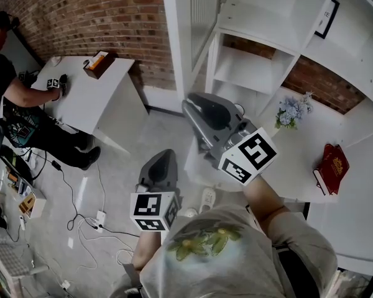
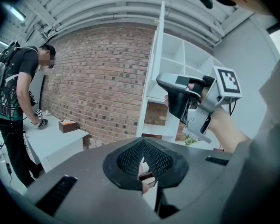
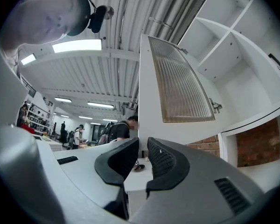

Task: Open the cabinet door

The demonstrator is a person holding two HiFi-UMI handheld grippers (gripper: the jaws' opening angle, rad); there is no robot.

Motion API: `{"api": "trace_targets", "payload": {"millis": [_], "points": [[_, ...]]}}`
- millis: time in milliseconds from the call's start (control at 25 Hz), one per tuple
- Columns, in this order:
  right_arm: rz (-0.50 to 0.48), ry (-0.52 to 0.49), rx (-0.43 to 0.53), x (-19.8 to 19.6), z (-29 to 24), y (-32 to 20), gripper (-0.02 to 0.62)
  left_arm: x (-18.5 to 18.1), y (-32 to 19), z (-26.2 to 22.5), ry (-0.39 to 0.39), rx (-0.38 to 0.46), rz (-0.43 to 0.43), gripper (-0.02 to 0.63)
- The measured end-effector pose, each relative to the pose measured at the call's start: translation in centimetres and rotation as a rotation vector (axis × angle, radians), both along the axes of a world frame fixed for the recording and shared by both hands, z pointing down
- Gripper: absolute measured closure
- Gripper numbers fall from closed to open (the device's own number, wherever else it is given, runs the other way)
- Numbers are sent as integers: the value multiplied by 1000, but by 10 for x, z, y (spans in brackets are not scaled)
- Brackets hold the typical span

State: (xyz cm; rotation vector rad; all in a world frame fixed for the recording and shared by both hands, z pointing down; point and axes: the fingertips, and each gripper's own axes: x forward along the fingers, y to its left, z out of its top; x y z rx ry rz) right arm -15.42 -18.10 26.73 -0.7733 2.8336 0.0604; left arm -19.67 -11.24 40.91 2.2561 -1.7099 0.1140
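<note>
Head view shows the right tongs (image 1: 198,112) held out on an extended forearm, pointing toward the cabinet door (image 1: 202,11), which stands swung open at the cabinet's left edge, apart from them. Their jaws sit slightly apart with nothing between. The left tongs (image 1: 163,157) hang lower, near the torso, tips pressed together, empty.

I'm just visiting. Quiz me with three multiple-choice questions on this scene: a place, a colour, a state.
1. The red book lies: A on the floor; B on the white counter; C on a chair.
2. The cabinet is: A black; B green; C white.
3. The cabinet door is: A swung open; B shut; C missing.
Answers: B, it rests right of the flowers; C, its shelves are white; A, it stands out from the shelves.
</note>
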Motion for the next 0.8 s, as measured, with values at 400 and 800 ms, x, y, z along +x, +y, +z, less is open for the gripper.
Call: {"api": "trace_targets", "payload": {"millis": [400, 800], "points": [[10, 11, -7, 13, 8, 17, 525, 11, 3, -2, 3, 3, 33, 598], [28, 64, -19, 35, 30, 34, 551, 31, 4, -2, -2, 3, 88, 598]]}}
